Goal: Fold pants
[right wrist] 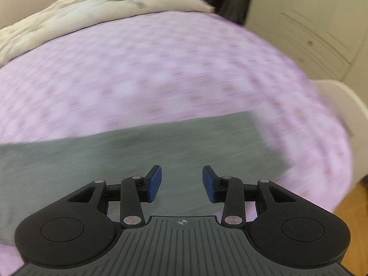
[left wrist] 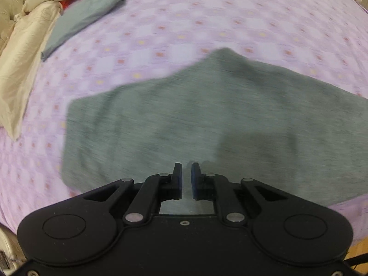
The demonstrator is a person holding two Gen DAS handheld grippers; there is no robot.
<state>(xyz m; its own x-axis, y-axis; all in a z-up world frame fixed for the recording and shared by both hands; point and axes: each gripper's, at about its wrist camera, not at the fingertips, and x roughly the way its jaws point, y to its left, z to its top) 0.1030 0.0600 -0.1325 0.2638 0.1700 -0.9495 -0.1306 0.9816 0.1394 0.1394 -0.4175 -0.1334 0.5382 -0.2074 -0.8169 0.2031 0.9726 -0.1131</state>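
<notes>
Grey knit pants (left wrist: 207, 124) lie flat on the bed's lilac patterned sheet (left wrist: 161, 34), near its front edge. The left claw (left wrist: 186, 174) is nearly together above the cloth, nothing clamped; the right claw (right wrist: 181, 179) is spread apart, empty. One layer alone may get pinched, skewing the fold; motion blur hides the edges.

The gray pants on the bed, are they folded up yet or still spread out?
Spread out. The gray pants lie flat and wide across the purple bedspread, below both grippers; whether one fold is already made, cannot tell.
</notes>
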